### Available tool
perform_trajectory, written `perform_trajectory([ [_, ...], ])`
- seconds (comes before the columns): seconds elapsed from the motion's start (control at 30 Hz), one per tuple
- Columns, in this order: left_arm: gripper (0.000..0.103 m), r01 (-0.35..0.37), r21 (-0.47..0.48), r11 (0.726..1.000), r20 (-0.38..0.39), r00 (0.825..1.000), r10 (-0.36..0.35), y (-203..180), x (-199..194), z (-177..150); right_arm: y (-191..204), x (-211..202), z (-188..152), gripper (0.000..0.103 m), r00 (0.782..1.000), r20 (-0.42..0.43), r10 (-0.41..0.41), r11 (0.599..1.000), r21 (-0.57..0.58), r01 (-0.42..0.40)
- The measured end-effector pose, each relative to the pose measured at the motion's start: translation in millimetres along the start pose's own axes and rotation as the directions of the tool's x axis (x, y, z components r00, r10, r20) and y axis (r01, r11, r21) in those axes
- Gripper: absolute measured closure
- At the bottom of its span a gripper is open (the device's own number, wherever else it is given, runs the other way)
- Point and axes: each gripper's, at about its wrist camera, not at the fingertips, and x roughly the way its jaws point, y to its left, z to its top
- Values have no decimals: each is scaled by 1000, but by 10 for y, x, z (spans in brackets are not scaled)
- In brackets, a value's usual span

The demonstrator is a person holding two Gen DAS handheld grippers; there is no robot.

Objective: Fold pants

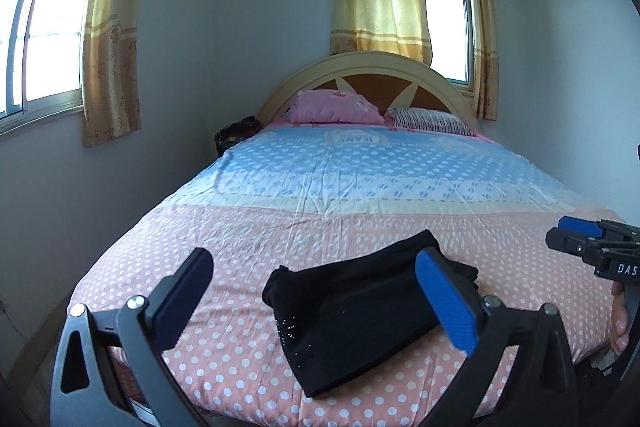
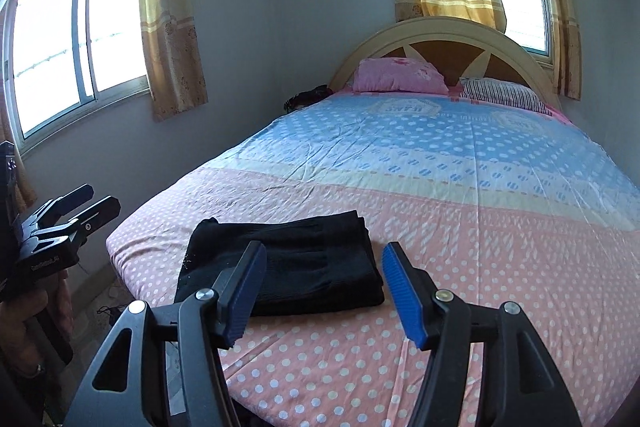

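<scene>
Black pants (image 1: pixel 352 311) lie folded into a compact rectangle on the pink dotted end of the bed; they also show in the right wrist view (image 2: pixel 296 263). My left gripper (image 1: pixel 316 271) is open and empty, held above and just in front of the pants. My right gripper (image 2: pixel 324 263) is open and empty, held near the foot of the bed behind the pants. The right gripper also shows at the right edge of the left wrist view (image 1: pixel 588 243), and the left gripper at the left edge of the right wrist view (image 2: pixel 88 203).
The bed (image 1: pixel 360 183) carries a pink and blue dotted sheet, a pink pillow (image 1: pixel 336 107) and a striped pillow (image 1: pixel 432 121) by the headboard. Walls with curtained windows stand left and behind. A dark object (image 1: pixel 236 133) sits by the bed's far left corner.
</scene>
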Motion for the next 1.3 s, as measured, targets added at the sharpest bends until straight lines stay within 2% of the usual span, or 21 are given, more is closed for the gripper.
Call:
perform_trajectory([
  [0.37, 0, -12, 3, 1000, 0, 1000, 12, -59, -21, -7, 92, -192, -11, 41, 999, 29, -18, 999, -39, 19],
  [1.3, 0, -25, 25, 999, -2, 1000, 25, -199, -71, -39, 31, -238, -33, 40, 999, 35, -21, 999, -24, 21],
])
